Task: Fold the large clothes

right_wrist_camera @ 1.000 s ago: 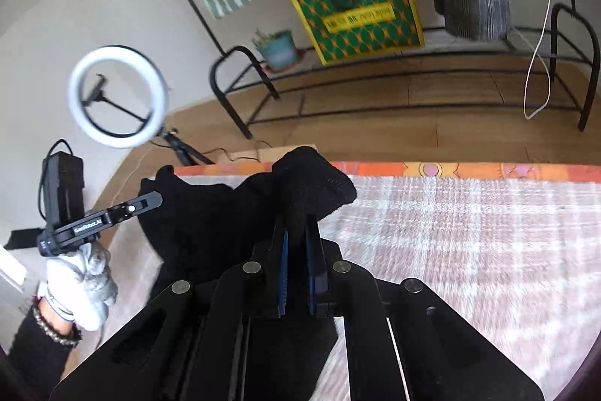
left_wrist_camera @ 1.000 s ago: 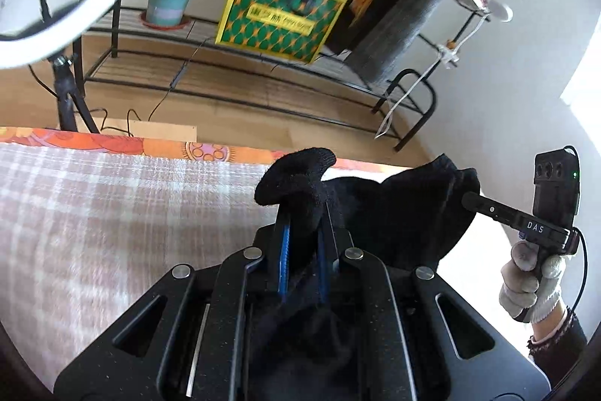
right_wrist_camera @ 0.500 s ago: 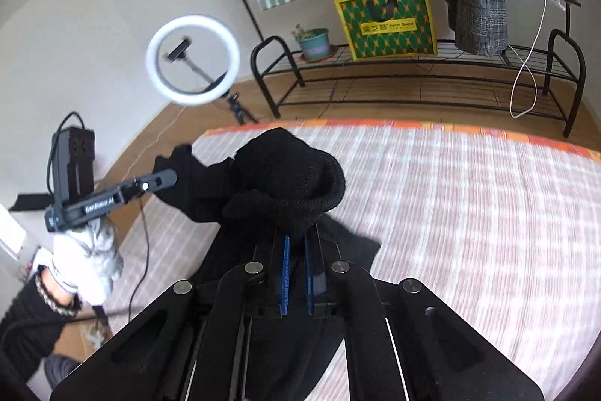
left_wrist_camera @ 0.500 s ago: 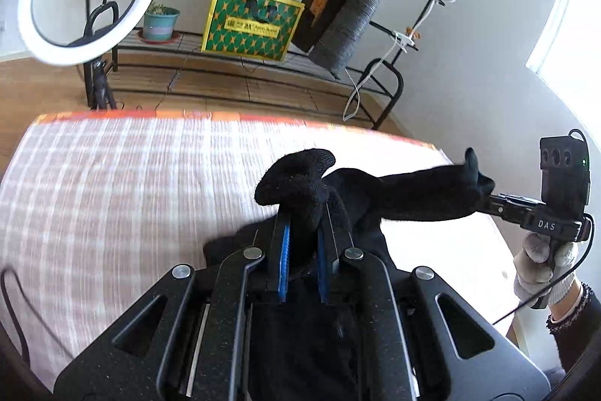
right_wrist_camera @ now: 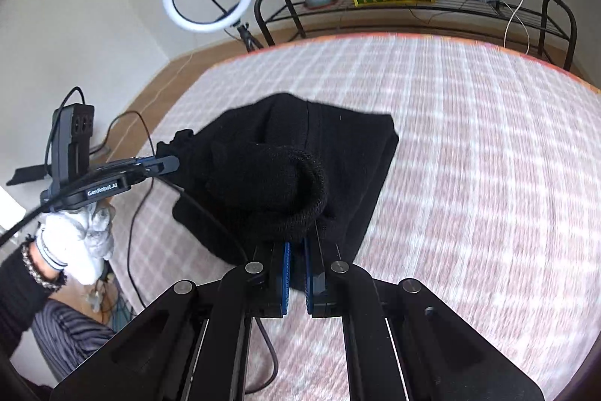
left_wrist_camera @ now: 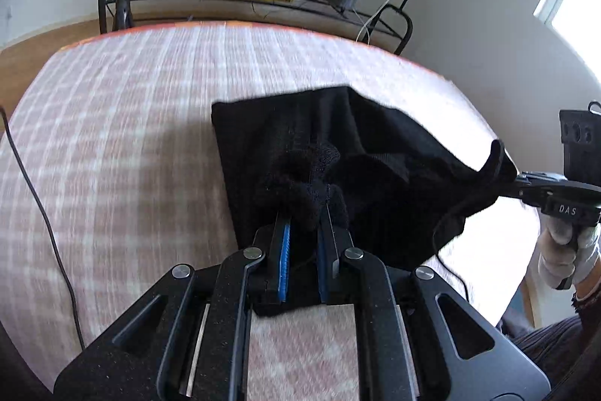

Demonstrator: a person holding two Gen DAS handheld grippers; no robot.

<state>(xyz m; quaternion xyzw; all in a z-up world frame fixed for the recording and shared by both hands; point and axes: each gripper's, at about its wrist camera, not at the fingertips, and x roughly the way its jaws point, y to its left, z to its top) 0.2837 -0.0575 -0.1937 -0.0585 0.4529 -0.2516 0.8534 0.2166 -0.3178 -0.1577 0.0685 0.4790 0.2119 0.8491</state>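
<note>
Both hand-held grippers, left and right, are clenched on bunched edges of a black knit garment held over the plaid bed, mid-fold; next, lower it flat and release

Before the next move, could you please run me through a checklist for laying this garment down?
1. Left tongs shut on the black garment: ok.
2. Right tongs shut on the garment's other bunched end: ok.
3. Far folded edge resting on the checked cloth: ok.
4. Cloth beyond the garment free of other things: ok.
5. Black cable passes under or beside the garment near the right tongs; whether it is caught: cannot tell.
6. Layers lined up evenly under the bunches: cannot tell.
</note>
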